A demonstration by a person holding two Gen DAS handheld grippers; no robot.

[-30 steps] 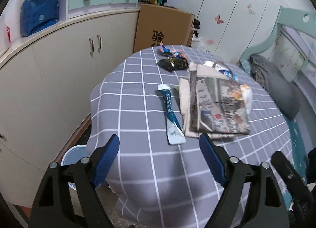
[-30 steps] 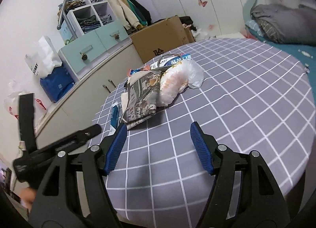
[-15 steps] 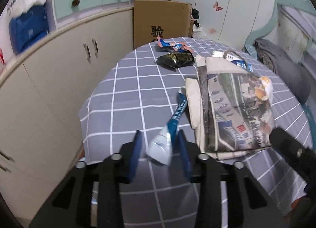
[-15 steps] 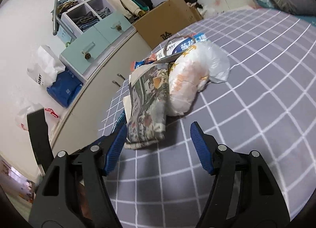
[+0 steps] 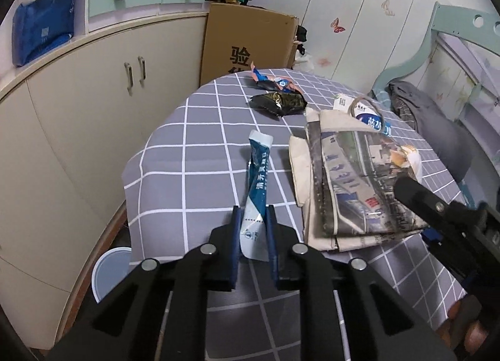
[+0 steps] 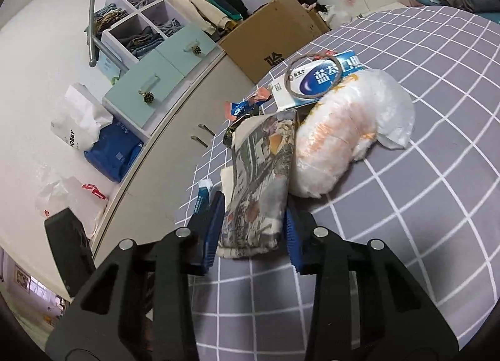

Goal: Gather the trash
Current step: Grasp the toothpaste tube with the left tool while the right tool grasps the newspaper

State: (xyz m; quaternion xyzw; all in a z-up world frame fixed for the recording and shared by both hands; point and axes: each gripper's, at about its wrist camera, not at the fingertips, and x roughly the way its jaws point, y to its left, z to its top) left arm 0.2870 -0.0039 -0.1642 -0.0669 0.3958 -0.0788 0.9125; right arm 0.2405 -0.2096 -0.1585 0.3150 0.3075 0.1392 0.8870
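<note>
My left gripper [image 5: 253, 236] is shut on the near end of a flattened blue-and-white toothpaste tube [image 5: 257, 179] that lies on the grey checked tablecloth [image 5: 193, 161]. My right gripper [image 6: 253, 229] has closed its jaws against both sides of a folded newspaper [image 6: 261, 186], also seen in the left wrist view [image 5: 350, 179]. A white plastic bag [image 6: 353, 132] and a blue-white toothpaste box [image 6: 315, 79] lie behind the newspaper. A black wrapper [image 5: 278, 103] and a blue-orange wrapper [image 5: 272, 81] lie at the table's far side.
A pale blue bin [image 5: 111, 270] stands on the floor left of the table. A cardboard box [image 5: 247, 45] and cream cabinets [image 5: 93, 104] stand behind. A bed with grey bedding [image 5: 437, 117] is at the right.
My left gripper moved in and shut on the tube's near end. My right gripper moved forward to the newspaper and narrowed around it.
</note>
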